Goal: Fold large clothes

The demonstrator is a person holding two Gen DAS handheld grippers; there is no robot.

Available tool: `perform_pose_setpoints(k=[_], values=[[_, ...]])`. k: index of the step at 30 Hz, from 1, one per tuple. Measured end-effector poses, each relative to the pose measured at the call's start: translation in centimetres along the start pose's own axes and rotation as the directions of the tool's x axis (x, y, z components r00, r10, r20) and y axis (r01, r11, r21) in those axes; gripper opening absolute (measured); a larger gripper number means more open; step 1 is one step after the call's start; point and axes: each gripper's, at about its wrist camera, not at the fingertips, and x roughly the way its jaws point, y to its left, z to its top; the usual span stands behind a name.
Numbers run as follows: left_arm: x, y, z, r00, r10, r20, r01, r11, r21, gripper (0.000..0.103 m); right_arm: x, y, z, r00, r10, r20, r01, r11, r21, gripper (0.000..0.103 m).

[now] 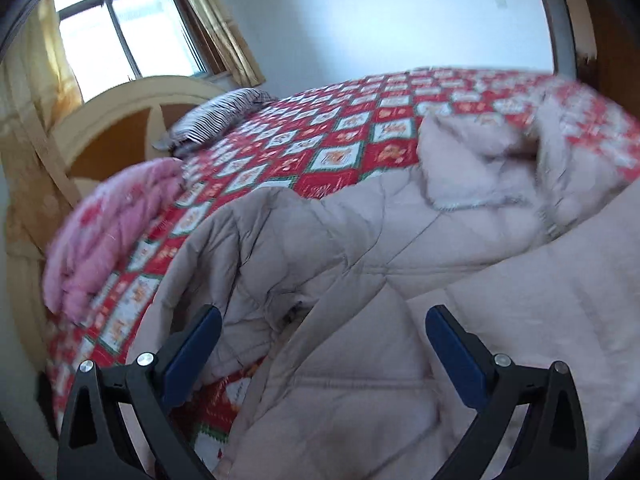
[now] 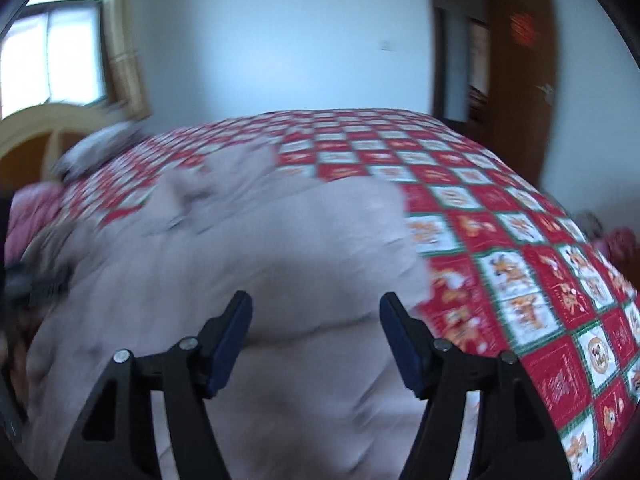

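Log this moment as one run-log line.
stage: pre-grasp | left gripper: open over coat | right gripper: open above coat | coat: unfolded on bed quilt

Before me spreads a red-and-white checked quilt (image 1: 352, 128), with a striped pillow (image 1: 216, 118) by the cream headboard (image 1: 132, 100), and a pink, perhaps fleecy, blanket (image 1: 108, 236) beside it.

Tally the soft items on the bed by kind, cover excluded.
Padded coat, beige: 1
Folded blanket, pink: 1
Striped pillow: 1
Total: 3
All lie on the red checked bedspread; both tools are open above the coat.
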Motion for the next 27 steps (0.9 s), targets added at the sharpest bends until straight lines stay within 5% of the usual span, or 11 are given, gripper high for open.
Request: perform_pose_setpoints(k=[3, 8, 21, 27], values=[[2.6, -1.5, -1.1, 0.996, 0.090, -0.006, -0.089, 0.994, 0.069, 0.102, 3.7, -2.0, 0.8, 0.998, -0.022, -0.063, 0.024, 0.999, 0.021, 0.069], [4.4, -1.2, -2.2, 0.998, 0.060, -0.026, -0.059, 0.997, 0.040, 0.102, 7.7, -1.6, -1.5, 0.981, 0.010, -0.194, -0.016, 0.999, -0.030, 0.070], [5.7, 0.8, -1.4, 0.994, -0.030, -0.107, 0.023, 0.998, -0.064, 0.102, 7.8, -0.8, -2.4, 0.978, -0.048, -0.204, 0.028, 0.995, -0.100, 0.071], [0.9, 1.9, 0.9, 0.995, -0.102, -0.012, 0.100, 0.987, -0.130, 0.102, 3.0, -0.1, -0.4, 0.997, -0.035, -0.071, 0.031, 0.998, -0.053, 0.066]])
